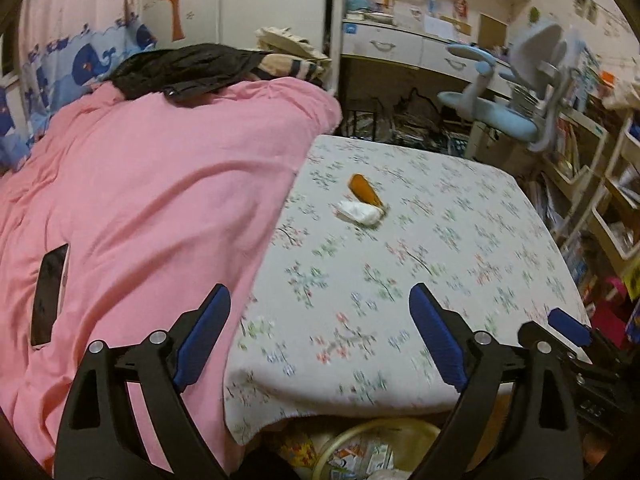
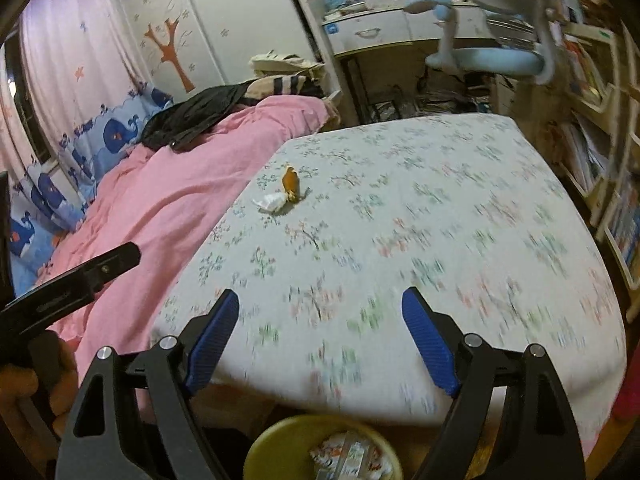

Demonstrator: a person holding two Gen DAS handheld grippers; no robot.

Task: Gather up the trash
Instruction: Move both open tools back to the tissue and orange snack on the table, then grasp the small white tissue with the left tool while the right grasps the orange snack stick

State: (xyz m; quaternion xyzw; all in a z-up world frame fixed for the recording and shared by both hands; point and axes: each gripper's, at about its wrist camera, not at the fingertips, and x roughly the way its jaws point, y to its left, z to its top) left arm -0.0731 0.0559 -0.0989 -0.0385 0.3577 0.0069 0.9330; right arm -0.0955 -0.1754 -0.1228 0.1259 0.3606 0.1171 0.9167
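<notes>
On the flowered bed sheet [image 1: 440,240] lie a crumpled white tissue [image 1: 359,212] and an orange wrapper [image 1: 366,190], touching each other; the right wrist view has the tissue [image 2: 272,202] and wrapper [image 2: 291,183] further off. Below the bed's near edge stands a yellow-green bin [image 2: 280,440] with packaging in it, its rim [image 1: 340,444] also visible between my left fingers. My left gripper [image 1: 320,300] is open and empty, well short of the trash. My right gripper [image 2: 320,304] is open and empty too, above the bin.
A pink quilt [image 1: 140,200] covers the bed's left half, with a black phone [image 1: 50,292] on it and dark clothes [image 1: 180,66] at its far end. A blue desk chair [image 1: 500,104], a desk and shelves [image 1: 600,200] stand beyond and right of the bed.
</notes>
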